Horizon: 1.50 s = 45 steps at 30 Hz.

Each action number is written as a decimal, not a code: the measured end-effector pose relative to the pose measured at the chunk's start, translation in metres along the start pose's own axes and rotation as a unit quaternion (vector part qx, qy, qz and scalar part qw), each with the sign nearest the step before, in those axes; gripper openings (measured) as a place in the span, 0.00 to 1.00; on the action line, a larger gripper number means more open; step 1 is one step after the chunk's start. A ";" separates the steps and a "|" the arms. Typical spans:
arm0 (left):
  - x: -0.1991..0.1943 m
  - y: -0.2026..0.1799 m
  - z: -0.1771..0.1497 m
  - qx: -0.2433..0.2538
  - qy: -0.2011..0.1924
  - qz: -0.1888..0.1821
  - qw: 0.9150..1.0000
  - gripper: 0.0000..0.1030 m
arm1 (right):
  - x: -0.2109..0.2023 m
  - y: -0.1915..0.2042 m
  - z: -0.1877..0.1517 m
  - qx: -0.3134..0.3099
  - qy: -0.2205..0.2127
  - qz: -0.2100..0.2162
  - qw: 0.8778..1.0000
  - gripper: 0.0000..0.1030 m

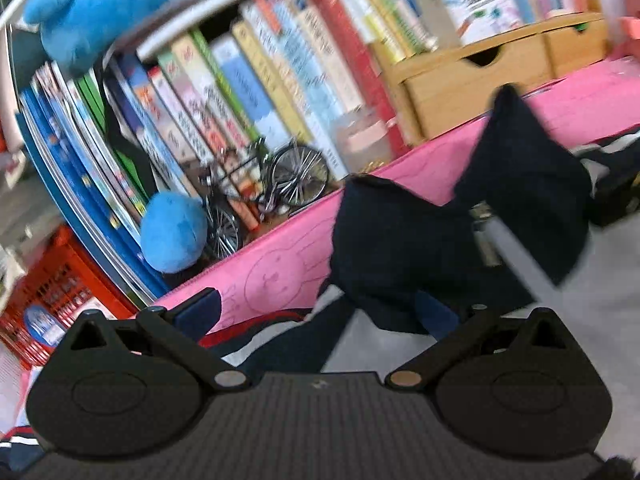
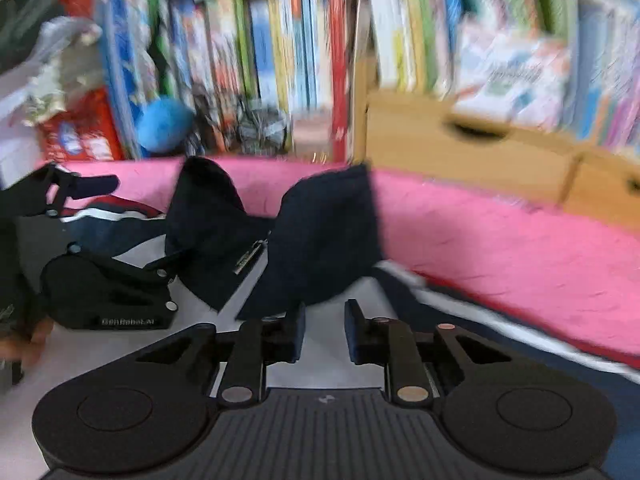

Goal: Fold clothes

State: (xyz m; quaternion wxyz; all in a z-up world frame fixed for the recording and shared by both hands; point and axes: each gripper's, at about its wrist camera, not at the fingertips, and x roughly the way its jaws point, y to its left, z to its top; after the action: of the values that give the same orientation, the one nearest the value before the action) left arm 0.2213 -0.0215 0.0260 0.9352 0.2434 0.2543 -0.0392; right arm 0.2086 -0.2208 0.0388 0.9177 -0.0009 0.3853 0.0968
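Roughly: pink mat [image 2: 500,240] along the bookshelf [image 2: 280,48]; dark jacket [image 2: 320,232] bunched on it, collar flaps raised, zipper showing. Left gripper [image 1: 320,312] spread wide, holding nothing; right gripper [image 2: 324,330] narrowly parted, empty, just before the jacket.

A child's room or study corner in a home is indicated. Ahead of the left gripper [image 1: 316,312], a white shelf is packed with brightly coloured picture books [image 1: 224,92], their spines leaning. Blue plush toys [image 1: 100,4] are perched on top of the shelf, and another blue plush [image 1: 174,232] is set at its foot beside a small model bicycle [image 1: 260,196]. Further to the right, a wooden drawer box [image 1: 480,76] is seen under more books. A pink mat [image 1: 280,256] printed with a cartoon rabbit is spread beneath. To the left of the gripper, a red plastic crate [image 1: 48,292] is visible.
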 end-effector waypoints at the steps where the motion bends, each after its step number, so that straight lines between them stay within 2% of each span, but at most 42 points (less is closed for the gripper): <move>1: 0.005 0.004 0.001 -0.008 -0.001 -0.003 1.000 1.00 | 0.011 0.000 0.004 0.011 0.005 -0.002 1.000 0.17; 4: 0.021 0.018 0.005 -0.034 0.012 -0.023 0.999 1.00 | 0.027 -0.013 0.018 0.045 0.016 0.008 0.999 0.12; 5: 0.027 0.022 0.008 -0.043 0.016 -0.030 0.998 1.00 | 0.031 -0.017 0.023 0.052 0.017 0.005 0.998 0.06; 6: 0.032 0.027 0.012 -0.052 0.020 -0.039 0.998 1.00 | 0.036 -0.020 0.026 0.056 0.017 -0.002 0.998 0.05; 8: 0.040 0.034 0.015 -0.065 0.024 -0.053 0.996 1.00 | 0.044 -0.025 0.028 0.069 0.007 -0.002 0.998 0.05; 13: 0.050 0.049 0.019 -0.106 0.033 -0.080 0.991 1.00 | 0.067 -0.023 0.033 0.062 -0.024 -0.040 0.997 0.06; 15: 0.039 0.051 0.014 -0.113 0.019 -0.079 0.990 1.00 | 0.064 -0.022 0.035 0.063 -0.027 -0.039 0.997 0.09; 16: 0.031 0.052 0.011 -0.111 0.007 -0.076 0.991 1.00 | 0.055 -0.020 0.034 0.052 -0.045 -0.036 0.997 0.13; 18: 0.017 0.050 0.006 -0.108 -0.009 -0.071 0.992 1.00 | 0.030 -0.014 0.031 0.013 -0.100 -0.034 0.994 0.14; 19: 0.013 0.048 0.005 -0.108 -0.015 -0.069 0.992 1.00 | 0.025 -0.009 0.032 -0.011 -0.114 -0.036 0.993 0.23; 20: 0.011 0.048 0.005 -0.111 -0.016 -0.068 0.991 1.00 | 0.025 -0.003 0.034 -0.035 -0.115 -0.039 0.992 0.45; 21: 0.009 0.047 0.005 -0.114 -0.018 -0.068 0.991 1.00 | 0.024 0.003 0.037 -0.058 -0.116 -0.042 0.991 0.56; 22: 0.009 0.048 0.005 -0.116 -0.020 -0.068 0.991 1.00 | 0.024 0.009 0.039 -0.082 -0.117 -0.045 0.989 0.62; 25: 0.003 0.057 0.003 -0.140 -0.040 -0.088 0.985 1.00 | 0.023 0.026 0.047 -0.152 -0.120 -0.053 0.980 0.62; 28: 0.000 0.070 -0.001 -0.172 -0.058 -0.123 0.976 1.00 | 0.040 0.043 0.049 -0.181 -0.101 -0.048 0.977 0.62; 31: 0.006 0.081 -0.004 -0.199 -0.049 -0.139 0.969 1.00 | 0.056 0.055 0.052 -0.180 -0.071 -0.012 0.981 0.62; 34: 0.011 0.091 -0.006 -0.217 -0.038 -0.145 0.964 1.00 | 0.069 0.068 0.053 -0.197 -0.026 0.015 0.980 0.62; 37: 0.016 0.096 -0.008 -0.226 -0.028 -0.150 0.962 1.00 | 0.081 0.079 0.056 -0.223 -0.008 -0.011 0.975 0.63; 42: 0.018 0.100 -0.010 -0.237 -0.022 -0.156 0.959 1.00 | 0.080 0.066 0.083 -0.132 -0.027 0.018 0.991 0.63; 44: 0.019 0.101 -0.011 -0.240 -0.020 -0.158 0.958 1.00 | 0.083 0.065 0.090 -0.125 -0.017 0.016 0.992 0.62; 45: 0.020 0.101 -0.011 -0.241 -0.018 -0.158 0.957 1.00 | 0.084 0.068 0.090 -0.145 -0.009 0.006 0.989 0.62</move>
State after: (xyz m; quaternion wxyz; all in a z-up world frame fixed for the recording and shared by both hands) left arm 0.2533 0.0737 0.0519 0.9523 -0.0331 0.2748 -0.1286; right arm 0.3181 -0.1320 0.0476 0.9106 -0.1310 0.3593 0.1568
